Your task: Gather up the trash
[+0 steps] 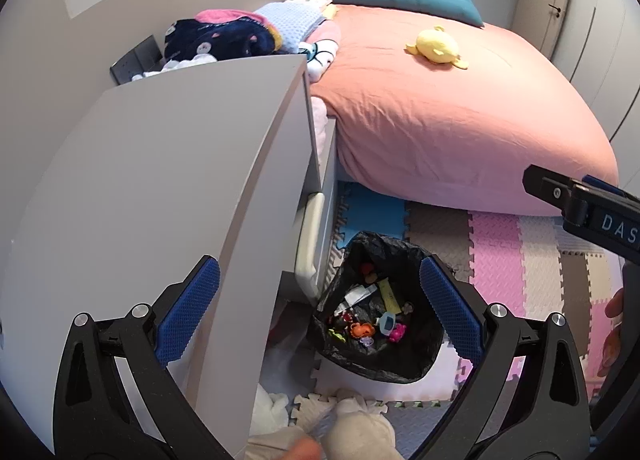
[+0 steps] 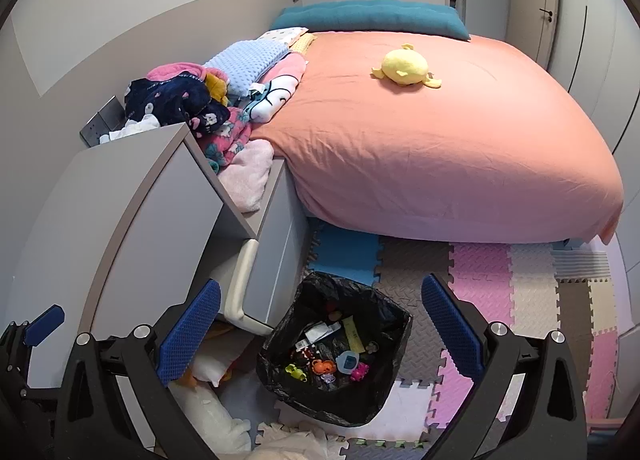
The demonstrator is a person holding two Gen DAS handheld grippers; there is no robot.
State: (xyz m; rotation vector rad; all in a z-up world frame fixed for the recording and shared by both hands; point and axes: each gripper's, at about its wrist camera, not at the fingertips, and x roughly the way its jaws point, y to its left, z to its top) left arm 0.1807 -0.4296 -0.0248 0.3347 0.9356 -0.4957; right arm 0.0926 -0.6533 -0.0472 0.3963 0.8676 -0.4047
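Fingers on both the left gripper (image 1: 320,310) and right gripper (image 2: 320,326) were spread, empty, with the trash bag (image 2: 334,348) sitting lower-center between them, slightly nearer the right.

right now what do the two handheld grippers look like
Both match: the left gripper and right gripper have black angular plastic frames with silver round bolts at the pivots, and long fingers faced with blue textured pads. The right gripper's side, seen from the left wrist view, carries white letters "DAS". No cables or sleeves show.
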